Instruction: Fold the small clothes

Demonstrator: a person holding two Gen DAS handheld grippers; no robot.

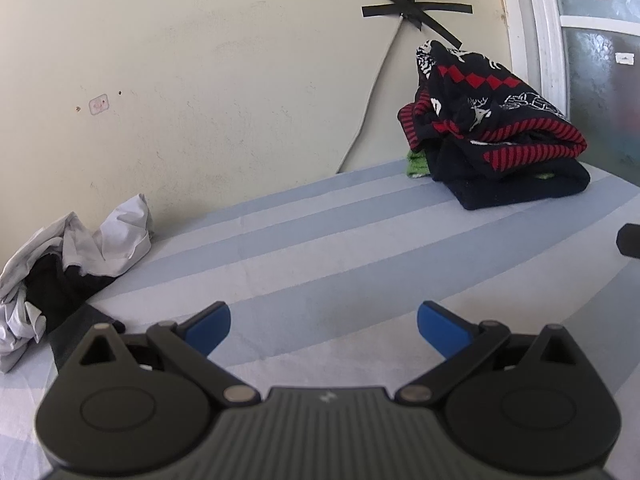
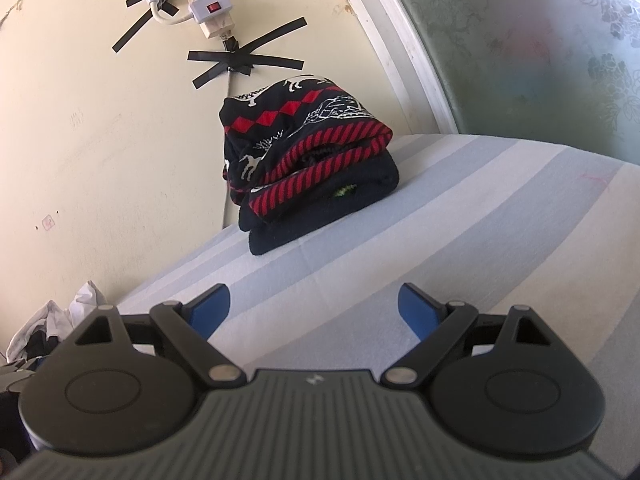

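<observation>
Left tongs (image 1: 324,326): gaping wide, holding nothing.
Right tongs (image 2: 314,308): gaping wide, holding nothing.
Folded dark red-striped knit stack (image 1: 496,132): sitting at the blue-striped bed's (image 1: 320,248) far wall edge.
Crumpled white-and-black clothes (image 1: 68,264): lying along the left wall edge.

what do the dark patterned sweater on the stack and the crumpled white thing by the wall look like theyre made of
Patterned sweater: looks like thick matte knit, likely wool or acrylic; ribbed red-striped hem, woven-in motifs. White garment: seems thin smooth woven fabric, perhaps cotton; it holds sharp creases.
</observation>
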